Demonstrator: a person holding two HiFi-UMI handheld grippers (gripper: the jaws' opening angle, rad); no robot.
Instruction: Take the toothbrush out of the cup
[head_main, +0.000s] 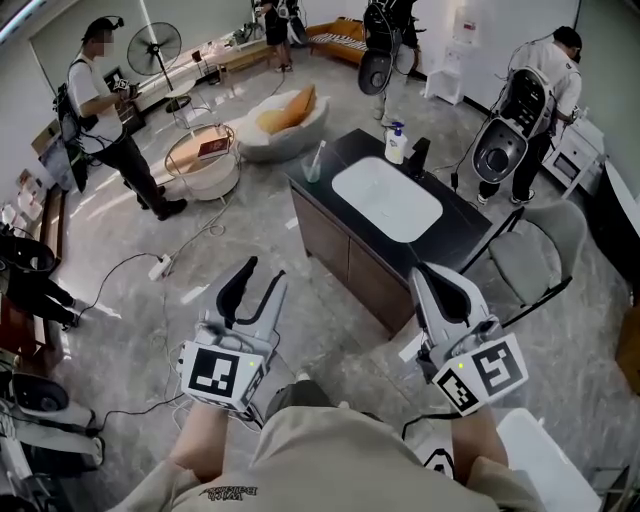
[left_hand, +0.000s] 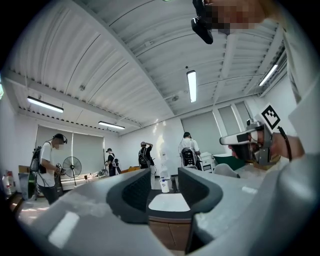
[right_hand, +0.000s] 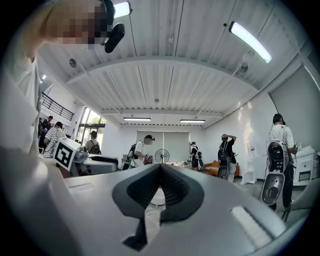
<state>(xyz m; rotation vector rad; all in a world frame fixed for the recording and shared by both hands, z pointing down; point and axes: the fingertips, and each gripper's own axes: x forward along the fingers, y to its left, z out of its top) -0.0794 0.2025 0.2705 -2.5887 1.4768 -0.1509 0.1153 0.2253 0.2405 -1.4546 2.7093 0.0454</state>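
Nearest the person, the left gripper (head_main: 262, 280) points level with its fingers (left_hand: 137, 192) spread wide and nothing between them; its own view frames the far sink (left_hand: 169, 201) in the gap. The right gripper (head_main: 428, 275) is held alongside, its fingers (right_hand: 175, 192) pressed together at the tips and empty. Both are well short of the dark surface (head_main: 470, 225), so the approach is not yet finished. The cup (head_main: 311, 172) stands on the far left corner of that surface, beside the sink, with the toothbrush (head_main: 319, 152) upright in it and leaning slightly. A bottle (head_main: 396, 145) stands further along the back edge. The main risk seems to be the cup's place: it sits close to the corner, so a sideways pull on the toothbrush, or a brush from a wide-spread finger, could tip it or push it off the edge. The handle looks thin, so a grip that closes off-centre may let it slip or twist. With the right fingers closed, that gripper cannot steady the cup unless it opens first. Further off, several people work around the room, well apart from the surface.
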